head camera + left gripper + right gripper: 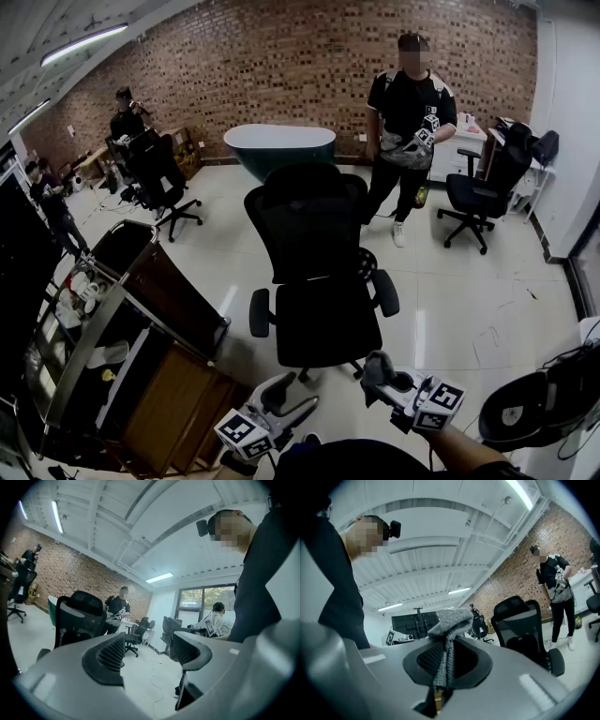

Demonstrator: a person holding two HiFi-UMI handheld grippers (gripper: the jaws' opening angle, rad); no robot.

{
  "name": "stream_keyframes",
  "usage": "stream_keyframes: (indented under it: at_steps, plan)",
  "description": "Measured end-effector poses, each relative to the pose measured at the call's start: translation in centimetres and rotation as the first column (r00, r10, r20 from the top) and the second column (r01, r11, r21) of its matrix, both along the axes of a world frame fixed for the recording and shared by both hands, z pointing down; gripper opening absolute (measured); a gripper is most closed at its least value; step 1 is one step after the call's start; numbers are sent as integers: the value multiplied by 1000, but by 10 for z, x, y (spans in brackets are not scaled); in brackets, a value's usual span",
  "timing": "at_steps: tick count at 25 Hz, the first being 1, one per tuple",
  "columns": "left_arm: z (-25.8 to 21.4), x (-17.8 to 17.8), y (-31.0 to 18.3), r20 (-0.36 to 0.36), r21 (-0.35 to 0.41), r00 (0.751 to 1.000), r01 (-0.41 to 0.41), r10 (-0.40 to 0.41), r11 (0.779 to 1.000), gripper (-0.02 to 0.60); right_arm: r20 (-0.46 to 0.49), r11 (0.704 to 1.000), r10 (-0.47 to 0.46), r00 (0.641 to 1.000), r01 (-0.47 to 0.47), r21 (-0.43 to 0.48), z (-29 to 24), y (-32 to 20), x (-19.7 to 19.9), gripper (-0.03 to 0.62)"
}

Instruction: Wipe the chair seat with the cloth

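Left gripper [149, 651]: jaws spread, nothing between them. In the head view I hold it low at the bottom edge, to the left of my right gripper [380, 367].

Right gripper: jaws pressed together on the grey cloth [451, 620]. A bunched fold of the cloth stands above the jaws and a strip of it runs down between the pads.

Chair [319, 253]: black, on a wheeled base, standing on the pale floor [469, 309] directly in front of me, backrest on the far side and seat [323, 323] toward me. Both armrests are in place.

Cloth position: in the head view it is near the front right corner of the seat. I cannot tell whether it touches.

Surroundings: a person [408, 103] stands beyond the chair. A second office chair [483, 187] stands further right. A cart [141, 309] stands to my left.
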State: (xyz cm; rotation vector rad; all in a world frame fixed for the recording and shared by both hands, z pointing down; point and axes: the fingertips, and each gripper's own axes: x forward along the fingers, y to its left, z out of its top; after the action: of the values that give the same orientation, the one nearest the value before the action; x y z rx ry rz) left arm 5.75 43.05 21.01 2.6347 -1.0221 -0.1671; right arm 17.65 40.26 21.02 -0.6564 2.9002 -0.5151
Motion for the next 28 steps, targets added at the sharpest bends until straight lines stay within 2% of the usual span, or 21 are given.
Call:
stream_keyframes:
  at_steps: [5, 12, 18, 24, 28]
  plan:
    - [11, 6, -15, -2, -9, 1000, 20, -20, 1000, 344, -16, 1000, -17, 1000, 17, -5, 9, -19, 6, 29]
    - [26, -17, -56, -22, -27, 999, 40, -40, 999, 344, -27, 1000, -17, 999, 17, -15, 17, -64, -13, 29]
    - [40, -51, -128, -47, -46, 999, 18, -20, 999, 344, -45, 1000, -1, 999, 0, -28, 27, -128, -50, 29]
    - [32, -100, -220, -56, -38, 997, -49, 47, 998, 344, -73, 997, 38, 997, -43, -64, 32, -211, -97, 29]
    - [31, -132, -270, -29, -38, 994, -107, 105, 994, 344, -65, 995, 78, 995, -81, -51, 31, -260, -129, 29]
